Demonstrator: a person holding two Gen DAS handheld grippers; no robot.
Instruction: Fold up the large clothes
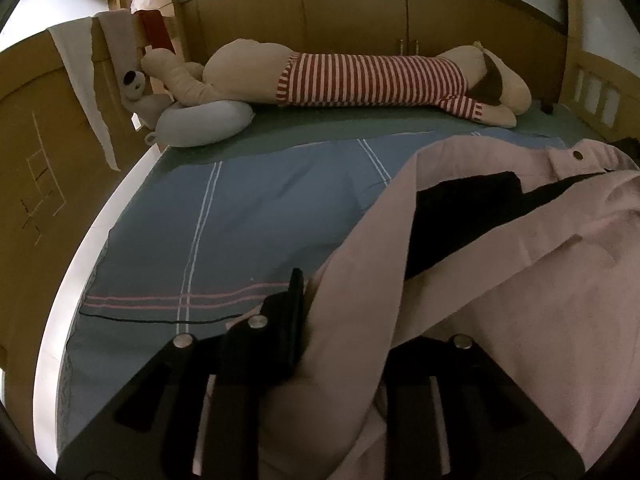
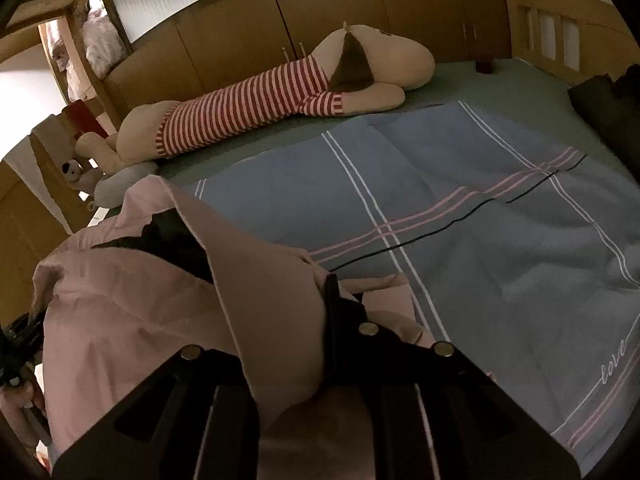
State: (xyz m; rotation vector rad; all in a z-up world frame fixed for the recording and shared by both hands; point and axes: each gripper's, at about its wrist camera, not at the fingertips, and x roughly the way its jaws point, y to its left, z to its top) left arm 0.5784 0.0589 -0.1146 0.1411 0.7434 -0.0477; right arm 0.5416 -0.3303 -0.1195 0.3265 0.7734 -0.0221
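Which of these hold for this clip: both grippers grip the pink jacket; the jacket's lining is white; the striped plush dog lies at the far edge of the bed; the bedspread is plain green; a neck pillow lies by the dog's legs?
1. Both the left gripper and the right gripper grip the pink jacket: true.
2. Its lining is white: false, the lining is black.
3. The plush dog lies at the bed's far edge: true.
4. The bedspread is plain green: false, the bedspread is blue-grey with stripes.
5. A neck pillow lies by the dog's legs: true.

Pink jacket (image 1: 500, 280) with black lining; blue striped blanket (image 2: 480, 220).
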